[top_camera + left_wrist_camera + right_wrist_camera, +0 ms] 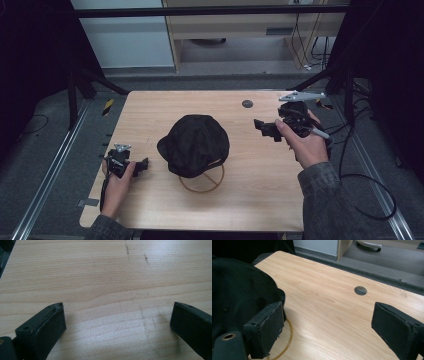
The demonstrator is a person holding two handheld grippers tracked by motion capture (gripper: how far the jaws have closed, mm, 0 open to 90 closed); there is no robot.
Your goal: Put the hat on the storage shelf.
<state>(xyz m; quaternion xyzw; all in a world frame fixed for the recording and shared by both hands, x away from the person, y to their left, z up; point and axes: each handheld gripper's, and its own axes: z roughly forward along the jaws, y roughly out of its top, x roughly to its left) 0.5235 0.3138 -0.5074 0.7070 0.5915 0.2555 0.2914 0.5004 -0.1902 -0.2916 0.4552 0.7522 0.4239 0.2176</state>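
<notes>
Black and blocky, the jaws of the left gripper rise nearest the lens in its own view, set wide apart over bare wood with nothing between them; their inner pads look rubbery and a little worn at the edges. In the high view this gripper rests low at the near left of the table, held in the left hand, and points toward the cap.

Across the table the right gripper sits in the right hand, raised over the right side of the board and aimed leftward. Its jaws stand wide open and hold nothing; the pads show a frayed, foam-like rim.

Between the two lies a black baseball cap, near the middle of the table, well apart from both grippers in the high view. Its cloth is matt and soft, the crown rounded and domed. In the right gripper view the cap bulks just beside the left jaw; whether they touch I cannot tell.

Under the cap's near edge a thin tan ring, crossed by a spoke, peeps out; its material is unclear.

Pale wood grain, smooth and laminated, covers the tabletop, with a small round grey grommet set near its far edge.
</notes>
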